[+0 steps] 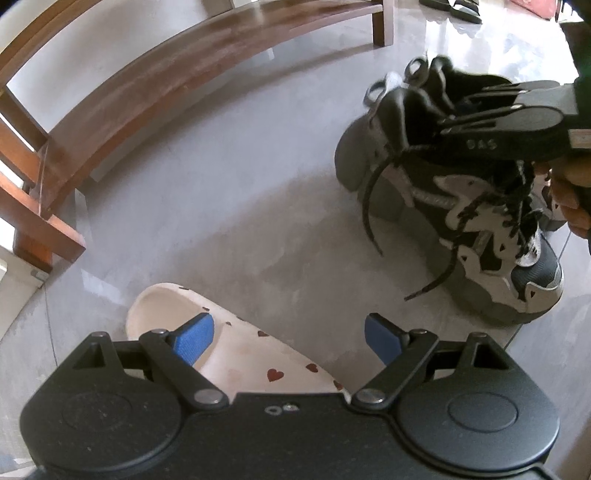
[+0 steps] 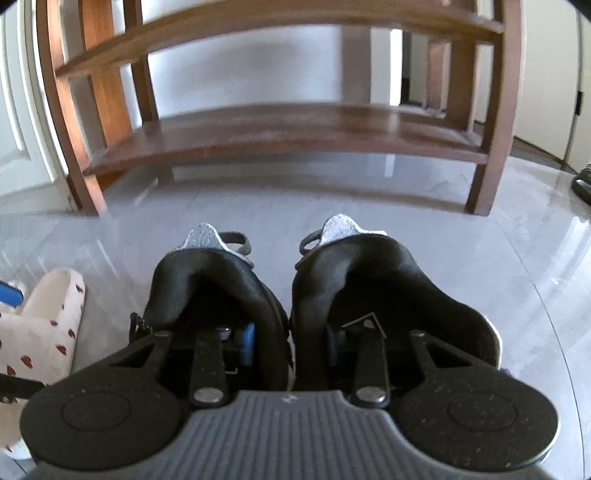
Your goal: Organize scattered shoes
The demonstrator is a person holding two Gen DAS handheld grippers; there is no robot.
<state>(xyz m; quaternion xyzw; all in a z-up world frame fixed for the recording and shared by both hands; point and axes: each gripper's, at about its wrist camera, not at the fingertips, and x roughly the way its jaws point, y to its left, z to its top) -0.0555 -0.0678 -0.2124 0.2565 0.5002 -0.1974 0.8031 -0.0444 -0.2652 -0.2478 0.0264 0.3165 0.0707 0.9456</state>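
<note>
A pair of black, grey and white sneakers (image 1: 461, 206) stands side by side on the grey floor at the right of the left wrist view. My right gripper (image 1: 465, 114) reaches into their openings from above, held by a hand (image 1: 569, 199). In the right wrist view one finger sits inside each sneaker (image 2: 236, 288), and the right gripper (image 2: 291, 339) is shut on the adjoining inner walls. My left gripper (image 1: 286, 325) hangs open over a cream slipper with red hearts (image 1: 258, 354), touching nothing. The same slipper (image 2: 48, 321) lies left of the sneakers.
A brown wooden shoe rack (image 2: 280, 129) stands straight ahead of the sneakers, its lowest shelf bare; it also curves across the top left (image 1: 147, 85). Dark shoes (image 1: 461, 7) lie beyond its leg. A dark object (image 2: 583, 182) sits at the right edge.
</note>
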